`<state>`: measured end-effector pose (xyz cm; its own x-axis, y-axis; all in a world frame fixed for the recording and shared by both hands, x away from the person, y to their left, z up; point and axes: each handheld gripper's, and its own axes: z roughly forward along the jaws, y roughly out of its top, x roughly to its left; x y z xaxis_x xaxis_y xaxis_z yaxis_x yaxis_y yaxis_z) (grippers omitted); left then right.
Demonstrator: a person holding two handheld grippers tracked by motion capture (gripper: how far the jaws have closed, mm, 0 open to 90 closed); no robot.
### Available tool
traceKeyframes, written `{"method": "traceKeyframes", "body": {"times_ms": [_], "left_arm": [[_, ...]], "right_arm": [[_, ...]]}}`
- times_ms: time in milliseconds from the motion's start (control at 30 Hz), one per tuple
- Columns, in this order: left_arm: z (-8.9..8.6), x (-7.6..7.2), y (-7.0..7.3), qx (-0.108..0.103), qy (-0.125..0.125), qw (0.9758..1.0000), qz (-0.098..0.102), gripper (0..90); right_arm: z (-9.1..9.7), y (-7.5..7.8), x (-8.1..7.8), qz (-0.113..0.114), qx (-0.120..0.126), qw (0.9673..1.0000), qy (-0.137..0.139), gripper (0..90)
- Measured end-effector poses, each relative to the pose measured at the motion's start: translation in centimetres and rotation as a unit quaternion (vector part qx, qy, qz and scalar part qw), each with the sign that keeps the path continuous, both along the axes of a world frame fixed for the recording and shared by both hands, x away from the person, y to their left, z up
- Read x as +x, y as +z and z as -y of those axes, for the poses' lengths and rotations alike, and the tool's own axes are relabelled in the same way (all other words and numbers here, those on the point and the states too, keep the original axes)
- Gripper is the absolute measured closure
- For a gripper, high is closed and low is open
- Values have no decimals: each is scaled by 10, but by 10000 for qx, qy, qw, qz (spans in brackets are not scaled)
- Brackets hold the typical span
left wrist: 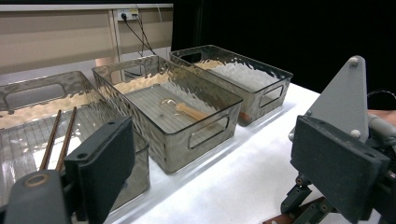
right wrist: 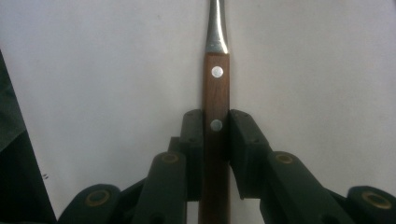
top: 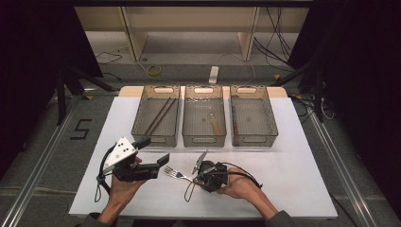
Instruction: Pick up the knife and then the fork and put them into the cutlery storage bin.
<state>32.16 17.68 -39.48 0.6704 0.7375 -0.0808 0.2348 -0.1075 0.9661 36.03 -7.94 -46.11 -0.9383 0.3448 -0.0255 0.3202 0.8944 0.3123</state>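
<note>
My right gripper (top: 202, 176) is low over the white table (top: 283, 179), shut on the wooden handle of a fork (top: 177, 174) whose tines point left. In the right gripper view the jaws (right wrist: 216, 128) clamp that riveted brown handle (right wrist: 216, 98), and the metal neck runs away over the table. A knife blade (top: 200, 161) sticks out just behind this gripper. My left gripper (top: 153, 151) is held above the table to the left of the fork. It is open, and its pads (left wrist: 105, 163) stand wide apart with nothing between them.
Three clear baskets stand in a row at the back. The left basket (top: 156, 137) holds chopsticks (top: 161, 115). The middle basket (top: 204, 138) holds a wooden-handled spoon (top: 215, 124). The right basket (top: 254, 138) has a brown-handled utensil (top: 234, 118) along its left wall.
</note>
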Motion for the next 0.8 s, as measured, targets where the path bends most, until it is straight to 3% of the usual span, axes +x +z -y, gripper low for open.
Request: {"method": "traceKeyframes", "body": {"times_ms": [367, 500, 800], "left_arm": [[0, 0, 0, -9, 4, 10000, -4, 131], [-1, 0, 0, -12, 11, 10000, -12, 131], [-1, 0, 0, -18, 26, 10000, -4, 131]], "right_arm": [[8, 9, 4, -15, 368, 9991, -186, 768], [13, 15, 7, -25, 640, 9977, -229, 768], [23, 27, 11, -9, 999, 9943, -384, 769]]}}
